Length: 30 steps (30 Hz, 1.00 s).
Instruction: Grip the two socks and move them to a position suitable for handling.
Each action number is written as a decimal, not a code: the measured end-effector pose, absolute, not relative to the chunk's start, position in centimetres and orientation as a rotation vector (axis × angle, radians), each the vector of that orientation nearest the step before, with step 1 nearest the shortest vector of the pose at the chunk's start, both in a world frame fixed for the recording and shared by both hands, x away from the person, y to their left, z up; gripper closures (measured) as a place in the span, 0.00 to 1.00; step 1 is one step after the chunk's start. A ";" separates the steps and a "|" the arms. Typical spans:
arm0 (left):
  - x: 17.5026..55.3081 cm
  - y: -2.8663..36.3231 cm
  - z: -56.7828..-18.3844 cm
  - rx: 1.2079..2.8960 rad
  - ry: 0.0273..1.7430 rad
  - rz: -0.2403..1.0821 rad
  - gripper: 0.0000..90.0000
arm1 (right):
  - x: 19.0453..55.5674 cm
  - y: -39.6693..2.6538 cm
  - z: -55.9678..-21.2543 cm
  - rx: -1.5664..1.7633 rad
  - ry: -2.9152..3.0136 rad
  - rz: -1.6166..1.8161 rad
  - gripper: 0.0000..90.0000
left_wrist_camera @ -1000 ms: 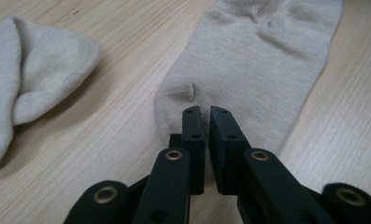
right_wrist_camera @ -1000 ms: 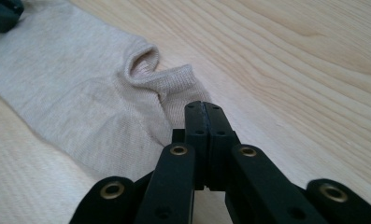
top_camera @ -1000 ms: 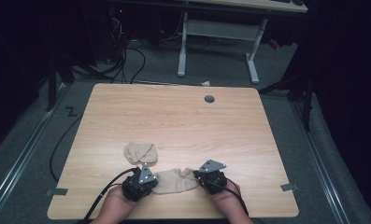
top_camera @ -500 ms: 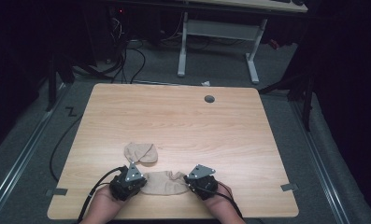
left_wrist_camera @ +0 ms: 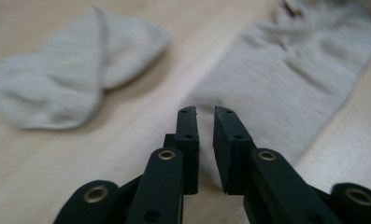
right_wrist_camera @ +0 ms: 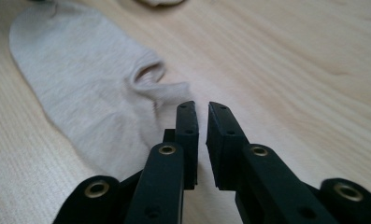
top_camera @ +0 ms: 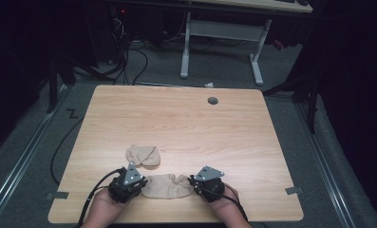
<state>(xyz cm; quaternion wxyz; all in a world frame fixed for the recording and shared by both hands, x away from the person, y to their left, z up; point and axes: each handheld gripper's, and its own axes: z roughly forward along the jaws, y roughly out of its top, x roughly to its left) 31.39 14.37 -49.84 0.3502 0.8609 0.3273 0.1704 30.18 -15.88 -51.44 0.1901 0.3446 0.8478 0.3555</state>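
Flat sock: we see the flat sock lying spread on the surface, close to its near edge, between the two grippers.
Long axis: in the high view it runs left to right across the surface, roughly along the near edge.
Which way it points: its opening, a puckered cuff, shows in the right gripper view just ahead of the right gripper's tips, so we take the cuff end to face the right gripper; the rounded far end lies toward the left gripper.
Left gripper: the left gripper sits at the sock's left end, its jaws parted by a narrow gap after just opening, with no cloth pinched between them; the sock lies under and beyond the tips.
Right gripper: the right gripper sits at the sock's right end, jaws likewise just opened to a slim gap, nothing clamped.
Folded sock: a second, folded sock lies farther in on the surface, just beyond the left gripper and apart from the flat one.
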 end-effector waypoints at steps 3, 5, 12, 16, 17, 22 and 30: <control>31.9 15.9 -49.3 2.167 0.906 0.481 0.87 | 30.3 -16.5 -51.2 0.988 2.350 1.020 0.92; 32.7 17.7 -49.4 2.122 0.986 0.511 0.85 | 30.5 -16.9 -51.2 0.998 2.341 1.021 0.92; 34.4 18.0 -50.8 2.097 1.091 0.500 0.67 | 30.6 -16.8 -51.3 0.999 2.349 1.010 0.92; 35.5 17.4 -51.5 2.062 1.109 0.461 0.59 | 30.7 -16.7 -51.4 1.004 2.355 0.998 0.92; 35.5 17.4 -51.5 2.062 1.109 0.461 0.59 | 30.7 -16.7 -51.4 1.004 2.355 0.998 0.92; 36.6 15.9 -51.8 2.080 1.084 0.469 0.61 | 30.9 -16.7 -51.6 1.005 2.364 0.991 0.92; 38.8 13.8 -51.3 2.071 1.079 0.427 0.68 | 30.9 -16.8 -51.6 1.006 2.365 0.991 0.92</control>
